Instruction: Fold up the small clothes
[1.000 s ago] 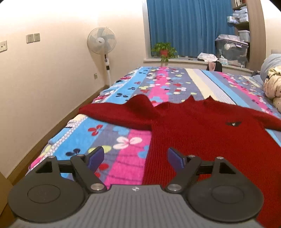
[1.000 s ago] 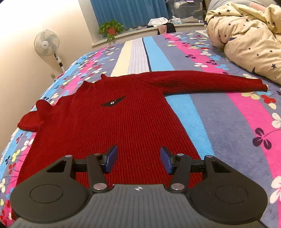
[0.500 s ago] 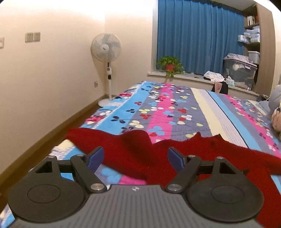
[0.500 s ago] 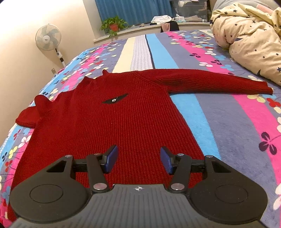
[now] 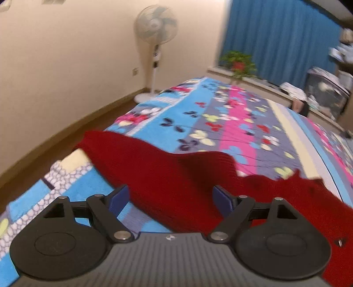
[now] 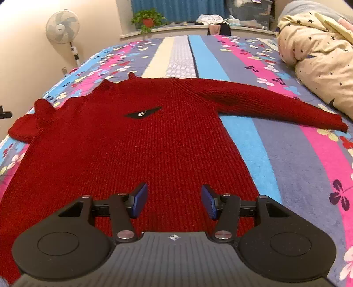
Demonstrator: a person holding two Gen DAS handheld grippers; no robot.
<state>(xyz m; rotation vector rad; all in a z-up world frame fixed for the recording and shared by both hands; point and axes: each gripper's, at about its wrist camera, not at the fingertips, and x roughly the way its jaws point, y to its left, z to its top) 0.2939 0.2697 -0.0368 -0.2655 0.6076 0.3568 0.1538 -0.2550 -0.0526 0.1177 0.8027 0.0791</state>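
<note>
While both jaws stood spread and empty, red sweater (image 6: 141,141) lay flat just beyond right gripper (image 6: 173,202); its sleeve (image 5: 158,176) lay beyond left gripper (image 5: 170,201), on flowered striped bedspread (image 6: 286,154); fan (image 6: 62,27) at far wall.

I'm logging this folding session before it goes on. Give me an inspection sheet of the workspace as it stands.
Surface: bed with striped flowered cover.
Job's things: red sweater spread flat, one sleeve stretched out, the other sleeve bunched near the bed's edge.
Clutter: starred quilt heaped at one side.
Grippers: left claw open over the bunched sleeve; right claw open over the hem.
Cables: nothing seen.
Surroundings: fan, potted plant, blue curtain.
</note>
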